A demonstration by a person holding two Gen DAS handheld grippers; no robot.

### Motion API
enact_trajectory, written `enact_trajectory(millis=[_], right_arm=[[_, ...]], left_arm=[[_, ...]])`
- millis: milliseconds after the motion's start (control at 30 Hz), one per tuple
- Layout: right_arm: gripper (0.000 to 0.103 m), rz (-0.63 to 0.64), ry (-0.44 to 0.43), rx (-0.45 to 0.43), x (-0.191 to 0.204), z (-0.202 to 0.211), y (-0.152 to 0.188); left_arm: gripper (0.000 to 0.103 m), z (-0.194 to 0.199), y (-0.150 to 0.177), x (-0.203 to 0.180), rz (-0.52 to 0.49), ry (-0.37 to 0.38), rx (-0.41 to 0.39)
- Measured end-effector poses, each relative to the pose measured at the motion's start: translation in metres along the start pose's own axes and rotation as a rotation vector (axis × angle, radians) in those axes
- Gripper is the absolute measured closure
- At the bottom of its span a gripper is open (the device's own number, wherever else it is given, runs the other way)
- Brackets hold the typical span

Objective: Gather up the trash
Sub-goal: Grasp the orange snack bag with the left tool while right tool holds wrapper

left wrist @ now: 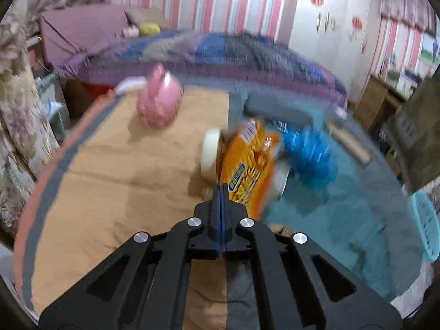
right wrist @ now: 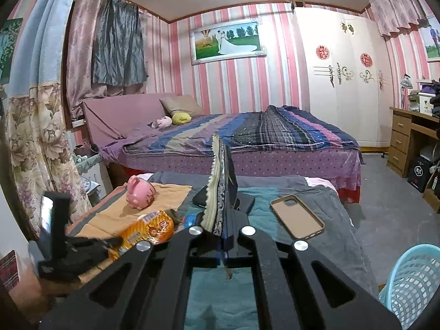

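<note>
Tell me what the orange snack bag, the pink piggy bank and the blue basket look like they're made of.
Orange snack bag: thin glossy plastic film, judging by its crinkles and printed sheen.
Pink piggy bank: smooth and shiny with soft highlights, so glazed ceramic or hard plastic; the look leaves that open.
Blue basket: moulded plastic, shown by its regular lattice of holes and even colour.

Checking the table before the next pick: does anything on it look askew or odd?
The roll of tape stands on edge, leaning against the orange snack bag that the left hand-held gripper pinches by a corner. The phone case lies face-up and empty. Nothing looks spilled.
</note>
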State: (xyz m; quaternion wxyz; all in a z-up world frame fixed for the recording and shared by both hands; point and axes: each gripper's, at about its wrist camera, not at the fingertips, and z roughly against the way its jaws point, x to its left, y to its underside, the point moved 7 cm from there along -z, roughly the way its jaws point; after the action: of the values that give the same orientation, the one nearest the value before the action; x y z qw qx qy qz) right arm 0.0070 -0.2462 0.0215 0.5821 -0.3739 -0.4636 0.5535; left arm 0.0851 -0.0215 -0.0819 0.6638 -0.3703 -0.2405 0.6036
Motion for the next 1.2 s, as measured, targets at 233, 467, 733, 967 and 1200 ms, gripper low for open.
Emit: enact_trajectory(millis=[233, 467, 733, 967, 1200], right_arm=[[0.102, -0.013, 0.020, -0.027, -0.010, 0.013, -0.005], [0.102, -0.013, 0.059, -0.055, -0.020, 0.024, -0.009], [0.102, -0.026, 0.113, -0.096, -0.046, 0.041, -0.019], [0.102, -0.003, 0.139, -0.069, -0.055, 0.048, -0.025], [0.102, -0.045, 0.121, -0.071, -0.067, 0.052, -0.030]], left_arm=[[0.103, 0.041, -0.023, -0.007, 0.035, 0.009, -0.158], [0.103, 0.062, -0.030, -0.023, 0.052, 0.022, -0.213], [0.103, 0.080, -0.043, -0.056, -0.002, 0.042, -0.264], [0.103, 0.083, -0.047, -0.063, -0.008, 0.054, -0.270], [0.103, 0.083, -0.044, -0.071, -0.030, 0.049, -0.267]])
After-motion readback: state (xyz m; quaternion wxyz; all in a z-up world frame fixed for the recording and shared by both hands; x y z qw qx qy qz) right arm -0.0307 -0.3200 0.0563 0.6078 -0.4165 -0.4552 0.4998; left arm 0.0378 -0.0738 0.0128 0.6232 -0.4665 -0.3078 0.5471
